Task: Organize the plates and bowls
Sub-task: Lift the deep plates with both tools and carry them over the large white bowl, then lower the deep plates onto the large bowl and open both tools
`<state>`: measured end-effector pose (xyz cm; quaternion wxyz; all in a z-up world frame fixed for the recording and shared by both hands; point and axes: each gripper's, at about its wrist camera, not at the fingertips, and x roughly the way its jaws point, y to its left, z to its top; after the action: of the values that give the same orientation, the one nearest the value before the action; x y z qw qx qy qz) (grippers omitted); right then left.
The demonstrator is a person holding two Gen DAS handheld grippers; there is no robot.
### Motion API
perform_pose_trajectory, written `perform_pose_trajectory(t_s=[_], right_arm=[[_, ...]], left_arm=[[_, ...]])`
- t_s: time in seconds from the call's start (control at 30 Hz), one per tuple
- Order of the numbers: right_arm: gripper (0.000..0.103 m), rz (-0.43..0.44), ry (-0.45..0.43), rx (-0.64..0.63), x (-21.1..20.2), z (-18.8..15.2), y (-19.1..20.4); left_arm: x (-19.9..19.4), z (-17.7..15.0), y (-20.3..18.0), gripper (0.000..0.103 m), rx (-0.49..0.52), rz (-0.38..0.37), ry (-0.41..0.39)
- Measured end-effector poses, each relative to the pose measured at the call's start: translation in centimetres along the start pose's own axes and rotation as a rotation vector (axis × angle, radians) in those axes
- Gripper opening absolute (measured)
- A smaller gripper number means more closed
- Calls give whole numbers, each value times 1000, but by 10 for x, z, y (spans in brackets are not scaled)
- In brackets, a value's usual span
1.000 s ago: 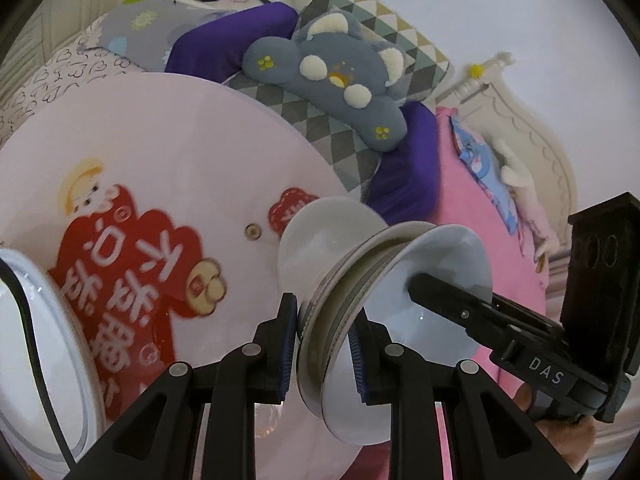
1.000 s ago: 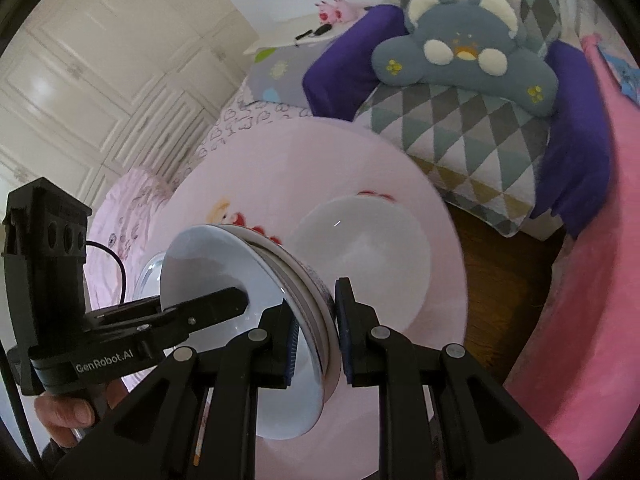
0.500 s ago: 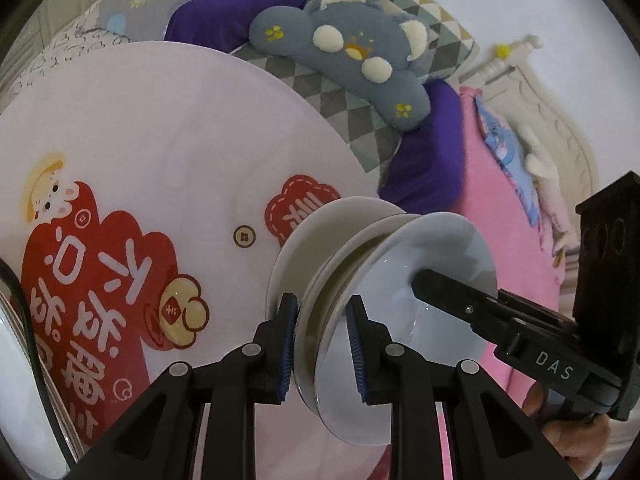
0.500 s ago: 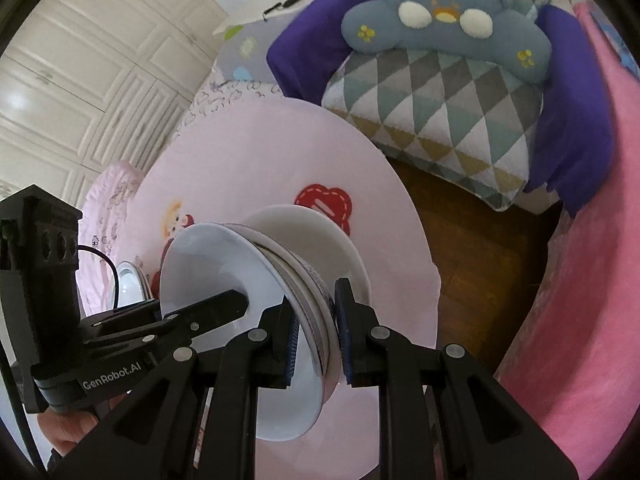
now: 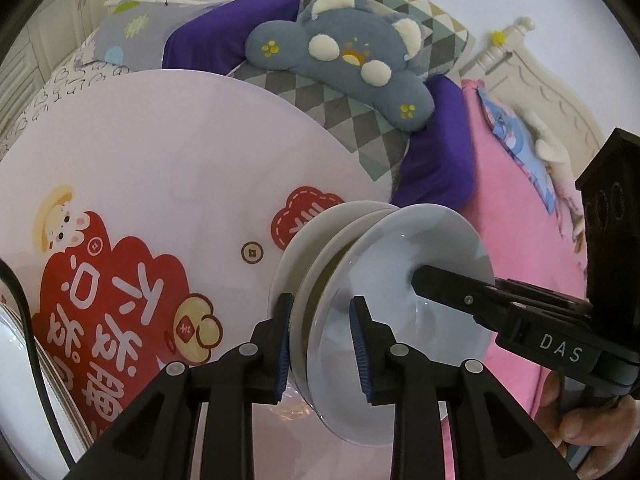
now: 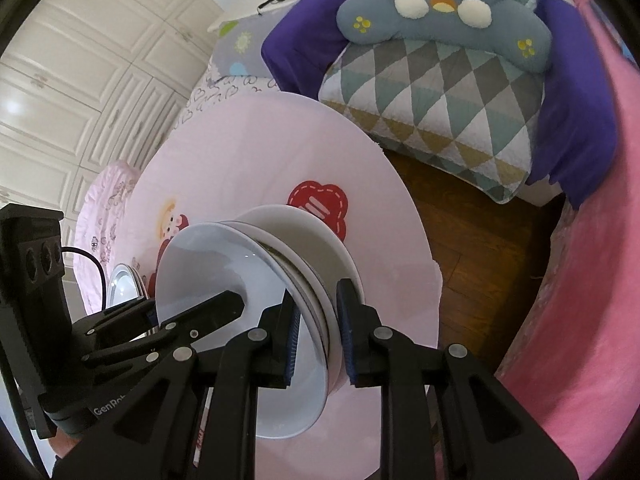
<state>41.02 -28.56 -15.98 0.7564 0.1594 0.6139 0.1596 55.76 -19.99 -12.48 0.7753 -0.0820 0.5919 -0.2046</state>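
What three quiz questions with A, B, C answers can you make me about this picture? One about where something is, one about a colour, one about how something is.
1. Where is the bear pillow?
A. On the bed behind the table
B. On the table
C. On the floor

2. What colour is the round table top?
A. Green
B. Pink
C. Black

3. How are the white dishes up front?
A. Spread out one by one
B. Broken in pieces
C. Nested in one stack

Answers:
1. A, because the pillow lies on the checked quilt beyond the table's far edge.
2. B, because the top is pale pink with red cartoon prints.
3. C, because their rims sit one inside another, whole and close together.
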Motion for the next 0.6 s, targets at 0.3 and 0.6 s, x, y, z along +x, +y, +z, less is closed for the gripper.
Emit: perform_pose_trajectory(t_s=[0.3, 0.6], right_arm=[[21, -5, 3, -1, -1, -1, 3], [34, -9, -18, -18, -8, -2, 11]], left_arm=[[6, -1, -3, 38, 8, -17, 10], [7, 5, 5, 44, 18, -31, 16]])
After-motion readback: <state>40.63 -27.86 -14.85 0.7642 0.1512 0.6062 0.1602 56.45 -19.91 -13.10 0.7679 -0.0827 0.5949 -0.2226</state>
